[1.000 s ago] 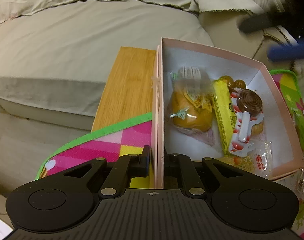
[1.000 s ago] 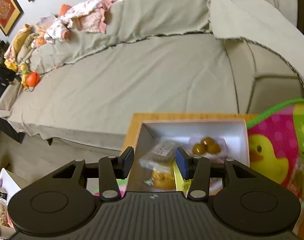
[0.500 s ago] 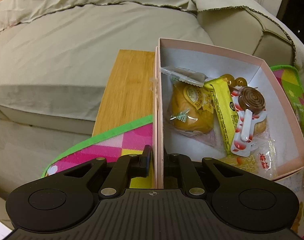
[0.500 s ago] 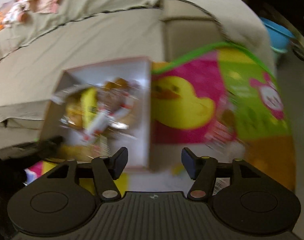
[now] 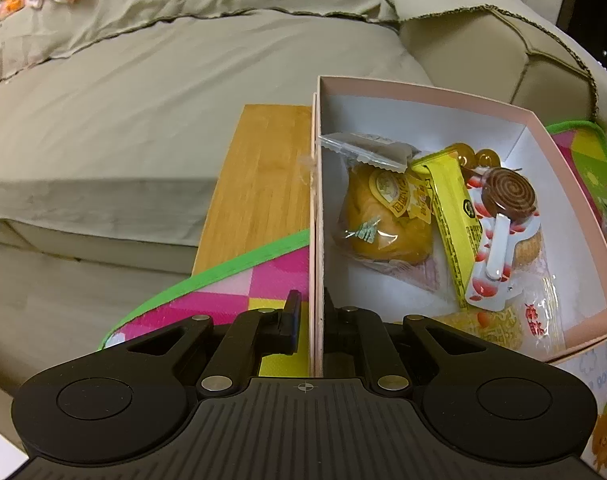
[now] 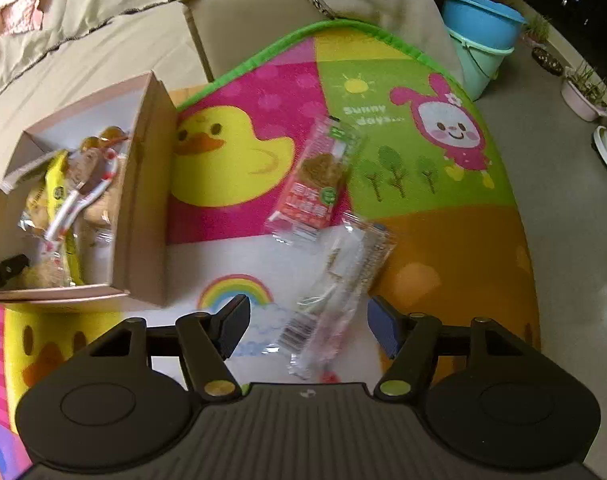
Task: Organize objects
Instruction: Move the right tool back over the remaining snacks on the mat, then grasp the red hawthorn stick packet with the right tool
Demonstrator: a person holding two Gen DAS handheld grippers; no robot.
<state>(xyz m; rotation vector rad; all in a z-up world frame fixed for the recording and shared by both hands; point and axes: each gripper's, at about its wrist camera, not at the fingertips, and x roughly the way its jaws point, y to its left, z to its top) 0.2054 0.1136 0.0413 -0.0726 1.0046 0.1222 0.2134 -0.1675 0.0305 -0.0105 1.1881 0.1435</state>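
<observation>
My left gripper [image 5: 308, 322] is clamped on the near left wall of the pink box [image 5: 423, 90], one finger outside, one inside. Thin card wall: stiff enough to steady the box, would crease if I squeeze harder or lever it. Box sits on the play mat [image 6: 443, 240], at its left end. Inside: wrapped bun [image 5: 383, 220], yellow sachet [image 5: 449, 216], spiral lollipop [image 5: 509, 194], other wrapped snacks I can't identify.

Right of the box, two packets lie loose on the mat. The red-and-green snack bar [image 6: 317, 178] is further out, by the duck print. The clear-wrapped packet [image 6: 335, 292] is nearest, its near end just ahead of my right gripper [image 6: 308, 330] and between the fingers, not touching either.

Right jaws wide apart, holding nothing.

Handling guess: clear packet is light, film slick and crinkly, contents likely brittle. I'd pinch across the narrow width at mid-length, light force, so it doesn't droop or slide out.
</observation>
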